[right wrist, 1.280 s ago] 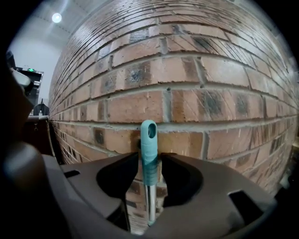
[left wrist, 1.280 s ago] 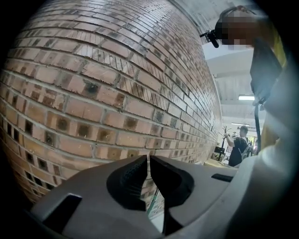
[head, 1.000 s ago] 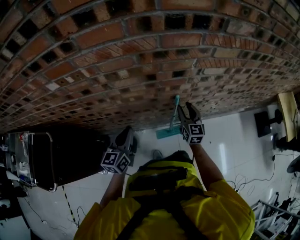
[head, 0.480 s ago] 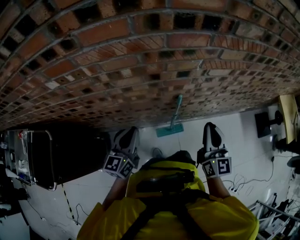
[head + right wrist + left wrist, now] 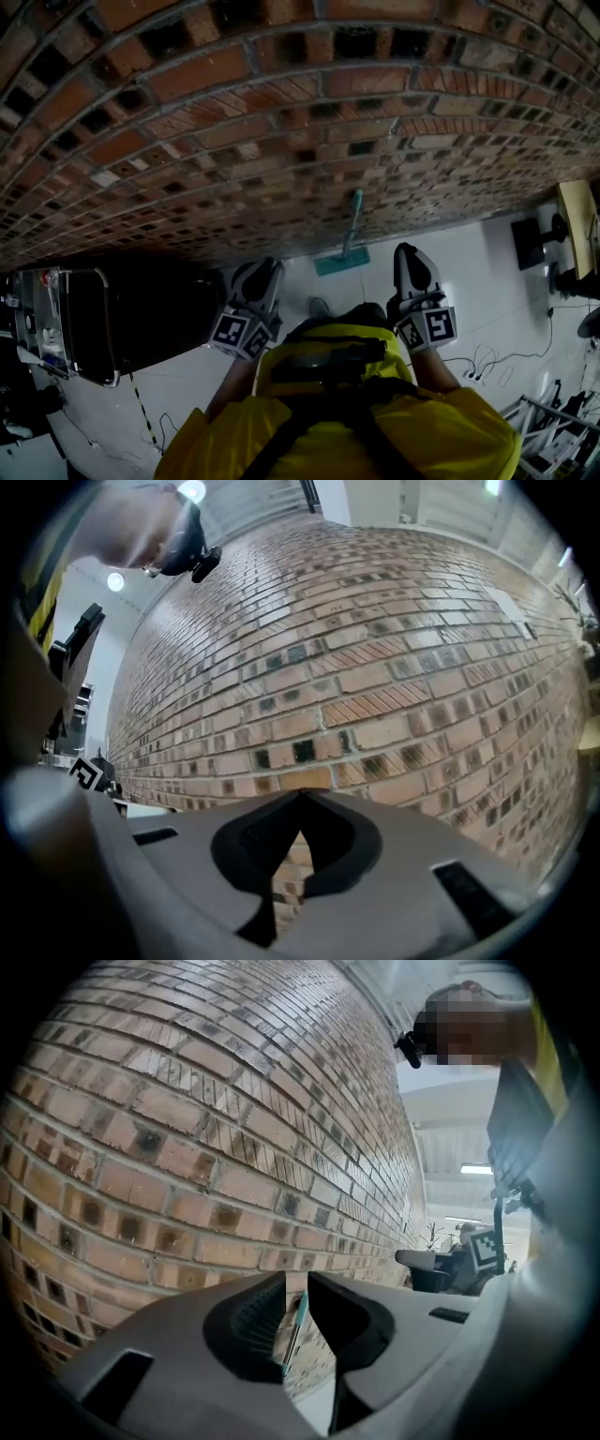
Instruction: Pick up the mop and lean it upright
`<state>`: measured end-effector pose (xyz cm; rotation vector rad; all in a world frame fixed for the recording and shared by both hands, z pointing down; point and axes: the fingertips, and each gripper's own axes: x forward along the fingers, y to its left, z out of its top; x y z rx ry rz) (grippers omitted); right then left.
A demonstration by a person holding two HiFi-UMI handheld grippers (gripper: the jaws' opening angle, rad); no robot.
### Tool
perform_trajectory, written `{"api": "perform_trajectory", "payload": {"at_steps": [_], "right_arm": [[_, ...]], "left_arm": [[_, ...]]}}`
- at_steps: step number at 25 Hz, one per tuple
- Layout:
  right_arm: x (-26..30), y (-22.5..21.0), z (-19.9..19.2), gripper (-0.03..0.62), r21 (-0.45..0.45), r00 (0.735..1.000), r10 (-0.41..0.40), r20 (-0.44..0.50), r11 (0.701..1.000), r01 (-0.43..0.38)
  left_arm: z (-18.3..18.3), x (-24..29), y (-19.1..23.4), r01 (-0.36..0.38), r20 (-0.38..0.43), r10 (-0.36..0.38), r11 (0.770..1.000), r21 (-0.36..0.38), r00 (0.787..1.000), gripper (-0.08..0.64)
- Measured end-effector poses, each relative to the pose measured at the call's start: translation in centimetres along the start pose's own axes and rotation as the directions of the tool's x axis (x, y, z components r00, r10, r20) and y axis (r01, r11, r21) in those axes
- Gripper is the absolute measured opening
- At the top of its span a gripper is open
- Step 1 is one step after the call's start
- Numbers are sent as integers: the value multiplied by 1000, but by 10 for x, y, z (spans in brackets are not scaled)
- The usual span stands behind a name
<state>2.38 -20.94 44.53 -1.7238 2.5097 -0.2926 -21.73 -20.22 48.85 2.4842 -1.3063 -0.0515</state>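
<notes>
no words, numbers, brands or labels readable anywhere. only black-and-white square marker patterns, without letters or digits, on the left cube (image 5: 236, 334) behind the left claw (image 5: 264, 274) and on the right cube (image 5: 429, 328) behind the right claw (image 5: 411, 253). same kind of pattern glimpsed small and far off in the left gripper view and the right gripper view, too small to make out.
</notes>
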Motion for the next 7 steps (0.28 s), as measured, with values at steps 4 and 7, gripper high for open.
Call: {"api": "perform_trajectory", "payload": {"at_steps": [4,7], "right_arm": [[4,7,-3,6,2,1000,18,-4,1000,-18],[8,13,-7,6,13,1000,29,-3,999,-29]], "left_arm": [[-5,-2,7,-5,-16,4,1000,-10,1000,69],[-11,-3,13,-15,-23,14,1000,-19,1000,69]]}}
